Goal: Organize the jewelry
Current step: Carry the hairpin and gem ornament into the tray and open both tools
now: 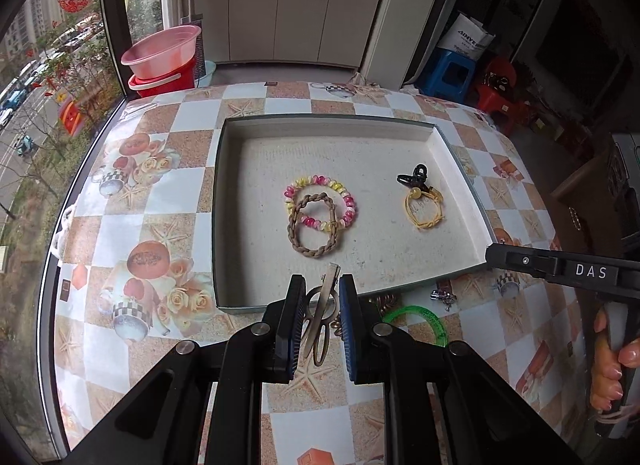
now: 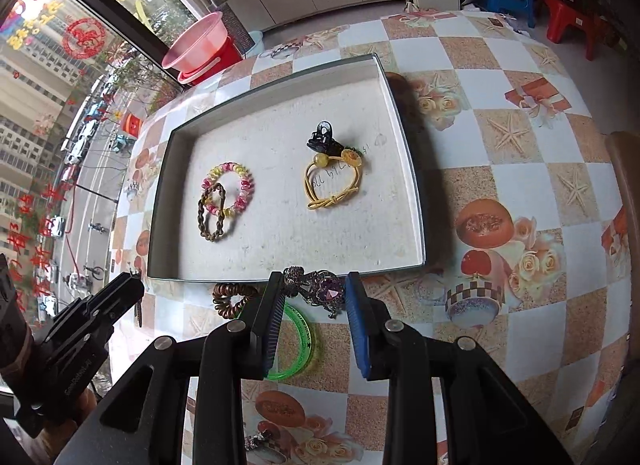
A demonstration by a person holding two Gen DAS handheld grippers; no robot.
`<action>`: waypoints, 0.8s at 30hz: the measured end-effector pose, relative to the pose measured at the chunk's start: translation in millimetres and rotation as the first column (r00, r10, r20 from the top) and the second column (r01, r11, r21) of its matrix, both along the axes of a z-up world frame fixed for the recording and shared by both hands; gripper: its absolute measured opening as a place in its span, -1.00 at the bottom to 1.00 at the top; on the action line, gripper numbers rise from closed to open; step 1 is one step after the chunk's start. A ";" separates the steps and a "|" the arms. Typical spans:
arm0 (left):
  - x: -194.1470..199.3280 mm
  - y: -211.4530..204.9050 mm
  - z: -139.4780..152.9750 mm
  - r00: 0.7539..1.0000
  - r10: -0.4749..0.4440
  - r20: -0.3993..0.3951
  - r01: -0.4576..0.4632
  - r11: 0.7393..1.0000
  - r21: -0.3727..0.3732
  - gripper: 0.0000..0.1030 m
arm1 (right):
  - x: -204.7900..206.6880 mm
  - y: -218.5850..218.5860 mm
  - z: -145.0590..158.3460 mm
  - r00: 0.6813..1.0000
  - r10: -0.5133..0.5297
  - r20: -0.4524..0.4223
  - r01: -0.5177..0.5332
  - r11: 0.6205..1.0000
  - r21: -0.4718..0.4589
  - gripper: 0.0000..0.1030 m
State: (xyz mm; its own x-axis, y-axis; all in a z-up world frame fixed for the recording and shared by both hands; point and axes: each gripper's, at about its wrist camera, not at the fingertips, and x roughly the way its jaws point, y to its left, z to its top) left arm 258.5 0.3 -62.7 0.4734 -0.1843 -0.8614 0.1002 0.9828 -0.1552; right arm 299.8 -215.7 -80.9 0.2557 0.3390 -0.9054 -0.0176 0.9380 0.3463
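Checkered tablecloth (image 1: pixel 176 225): bronze metal hair clip (image 1: pixel 320 317) clamped in left gripper (image 1: pixel 320 289), to be dropped into white shallow box (image 1: pixel 228 201); right gripper (image 2: pixel 312 289) apart around purple-gem claw clip (image 2: pixel 320 291).

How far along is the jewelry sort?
Roughly halfway. In the tray: beaded bracelet, braided band, yellow tie, black claw clip. Left gripper holds a metal hair clip. Still on table: purple brooch, green bangle, brown coil.

A table (image 2: pixel 500 77) under a checkered, flower-printed oilcloth carries a shallow white tray (image 2: pixel 402 121), a green bangle (image 2: pixel 308 339), a brown coil tie (image 2: pixel 230 299), and perhaps a small charm (image 1: pixel 443 297).
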 end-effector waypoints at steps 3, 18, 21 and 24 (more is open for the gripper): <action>15.1 -1.7 -8.8 1.000 0.020 -0.013 -0.020 0.999 0.025 -0.41 | 14.5 2.8 -6.5 1.000 0.008 -0.006 -0.008 1.000 0.000 -0.35; 65.5 -15.6 -49.9 0.994 0.079 -0.076 -0.068 0.988 0.138 -0.41 | 60.3 9.3 -48.3 0.999 0.032 -0.044 -0.035 0.997 -0.075 -0.35; 67.7 -18.1 -57.6 0.992 0.086 -0.091 -0.071 0.985 0.156 -0.41 | 65.5 12.0 -51.1 0.998 0.051 -0.036 -0.054 0.993 -0.100 -0.35; 67.9 -20.8 -64.2 0.991 0.086 -0.102 -0.067 0.982 0.174 -0.41 | 67.7 13.9 -55.7 0.997 0.059 -0.040 -0.063 0.991 -0.114 -0.35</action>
